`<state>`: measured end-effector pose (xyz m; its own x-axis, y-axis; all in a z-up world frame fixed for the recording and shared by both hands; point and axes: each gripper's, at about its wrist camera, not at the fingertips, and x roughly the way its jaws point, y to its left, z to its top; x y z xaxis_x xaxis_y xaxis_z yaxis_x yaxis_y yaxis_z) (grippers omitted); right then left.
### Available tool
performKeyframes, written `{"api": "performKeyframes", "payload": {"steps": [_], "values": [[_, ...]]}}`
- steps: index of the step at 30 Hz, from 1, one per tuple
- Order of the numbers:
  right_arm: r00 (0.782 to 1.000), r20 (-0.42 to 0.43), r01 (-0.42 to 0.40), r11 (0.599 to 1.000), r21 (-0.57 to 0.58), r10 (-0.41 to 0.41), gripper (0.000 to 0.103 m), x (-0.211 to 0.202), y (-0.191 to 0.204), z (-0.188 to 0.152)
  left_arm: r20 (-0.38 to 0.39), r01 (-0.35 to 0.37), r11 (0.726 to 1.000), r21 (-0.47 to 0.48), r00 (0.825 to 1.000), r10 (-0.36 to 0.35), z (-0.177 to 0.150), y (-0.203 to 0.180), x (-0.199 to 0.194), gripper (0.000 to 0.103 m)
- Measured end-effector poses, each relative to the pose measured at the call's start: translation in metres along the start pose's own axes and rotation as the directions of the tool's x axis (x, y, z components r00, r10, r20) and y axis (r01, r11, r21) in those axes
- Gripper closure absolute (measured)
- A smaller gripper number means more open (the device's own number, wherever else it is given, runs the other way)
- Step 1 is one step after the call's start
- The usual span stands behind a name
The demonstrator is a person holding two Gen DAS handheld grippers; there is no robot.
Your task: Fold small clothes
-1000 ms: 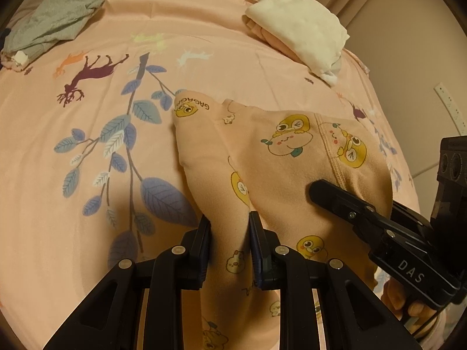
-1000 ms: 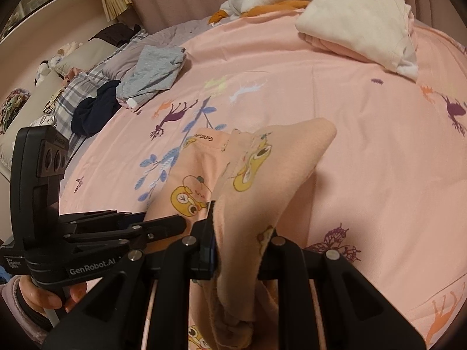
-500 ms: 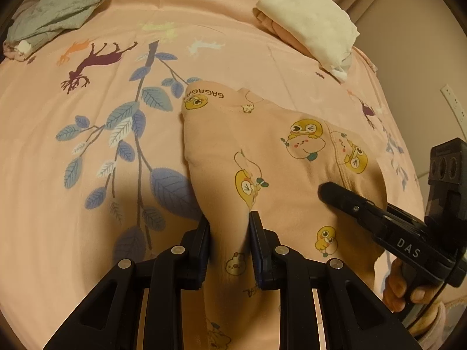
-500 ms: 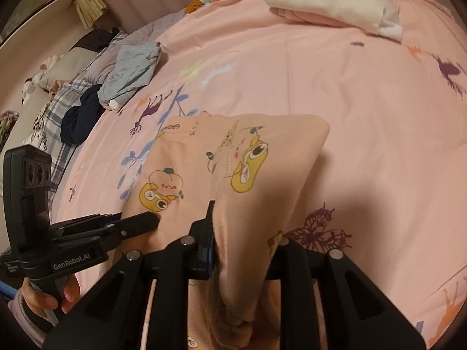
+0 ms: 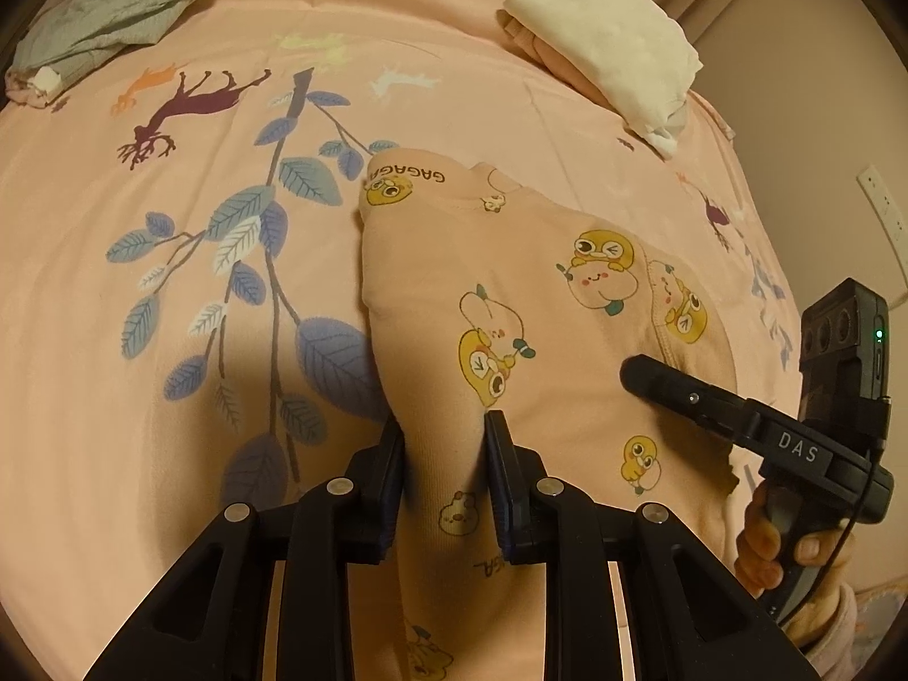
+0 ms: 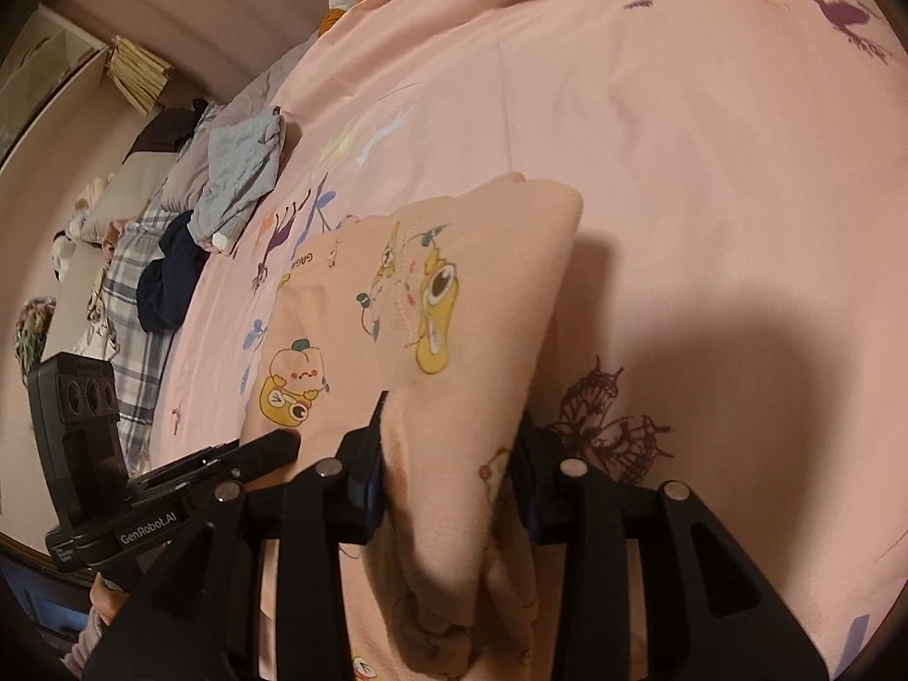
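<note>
The peach cartoon-print garment (image 5: pixel 511 295) lies partly folded on the pink bedsheet (image 5: pixel 170 340), its near end running out of view beneath both tools. The left gripper (image 5: pixel 442 442) stands narrow, pinching a ridge of the cloth. The right gripper (image 6: pixel 451 442) has its jaws opening with a fold between them; whether its pads press the fold is hard to make out.

"GAGAGA" is printed in dark letters along the far edge of the peach cartoon-print garment (image 5: pixel 511 284), ahead of the left gripper (image 5: pixel 442 442); part of the same word shows close beside its right finger. "DAS" stands on the right gripper (image 5: pixel 635 369) body. In the right wrist view, "GenRobot.AI" stands on the left gripper's side.
</note>
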<state>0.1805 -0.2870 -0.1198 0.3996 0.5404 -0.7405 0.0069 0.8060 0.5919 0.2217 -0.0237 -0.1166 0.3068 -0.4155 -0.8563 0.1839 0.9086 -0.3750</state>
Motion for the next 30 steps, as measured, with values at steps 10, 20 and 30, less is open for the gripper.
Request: {"api": "performKeyframes", "payload": {"steps": [10, 20, 30], "values": [[1.000, -0.003, -0.027, 0.999, 0.024, 0.027, 0.065, -0.005, -0.007, 0.000, -0.003, 0.002, 1.000, -0.022, 1.000, -0.002, -0.001, 0.006, 0.000, 0.067], [0.999, 0.017, -0.031, 0.998, 0.061, 0.030, 0.059, -0.016, -0.021, 0.003, 0.007, -0.006, 1.000, -0.028, 1.000, 0.006, -0.006, 0.011, -0.006, 0.061], [0.999, 0.043, -0.028, 0.994, 0.104, 0.024, 0.057, -0.030, -0.034, 0.000, 0.019, -0.019, 0.999, -0.030, 1.000, 0.020, -0.014, 0.018, -0.018, 0.058]]}}
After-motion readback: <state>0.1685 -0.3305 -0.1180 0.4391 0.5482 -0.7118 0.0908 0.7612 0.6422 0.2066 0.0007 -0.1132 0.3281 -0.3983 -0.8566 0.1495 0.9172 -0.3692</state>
